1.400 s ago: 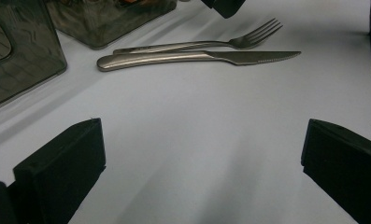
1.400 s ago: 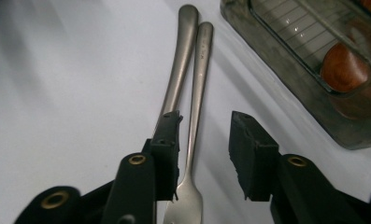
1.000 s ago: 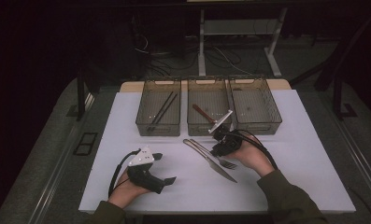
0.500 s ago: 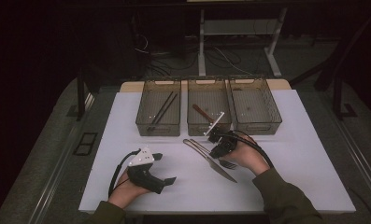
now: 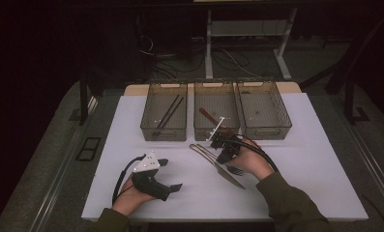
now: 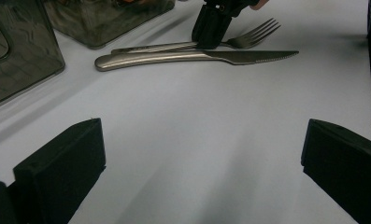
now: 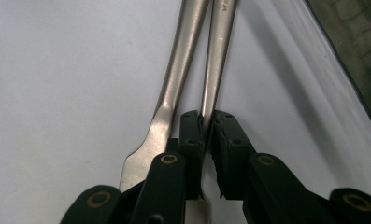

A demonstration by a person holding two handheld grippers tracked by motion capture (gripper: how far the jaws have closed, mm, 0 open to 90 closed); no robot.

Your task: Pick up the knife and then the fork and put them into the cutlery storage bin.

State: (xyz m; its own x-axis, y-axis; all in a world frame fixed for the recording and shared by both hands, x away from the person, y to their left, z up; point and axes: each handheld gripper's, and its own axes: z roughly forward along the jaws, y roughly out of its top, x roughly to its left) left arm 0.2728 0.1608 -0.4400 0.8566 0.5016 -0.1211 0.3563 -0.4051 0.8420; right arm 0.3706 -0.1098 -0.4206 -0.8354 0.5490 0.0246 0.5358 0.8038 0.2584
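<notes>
A steel fork [image 5: 234,170] and a steel knife [image 5: 227,174] lie side by side on the white table, just in front of the middle bin. My right gripper [image 5: 225,156] is down on them, shut on the fork [image 7: 219,56] at the neck of its handle, with the knife [image 7: 183,60] just left of the jaws. From the left gripper view, the fork [image 6: 253,35] and knife [image 6: 197,57] lie ahead, with the right gripper [image 6: 209,29] on the fork. My left gripper [image 5: 170,174] rests on the table at the front left, open, with nothing between its fingers [image 6: 61,161].
Three clear bins stand in a row at the back. The left bin [image 5: 146,126] holds dark chopsticks [image 5: 168,115], the middle bin [image 5: 214,134] a brown-handled utensil [image 5: 208,116], and the right bin [image 5: 266,131] looks bare. White tabletop [image 5: 315,164] stretches to the right.
My right gripper has come down and leftward from beside the middle bin onto the cutlery and has shut on the fork. The left gripper has not moved.
</notes>
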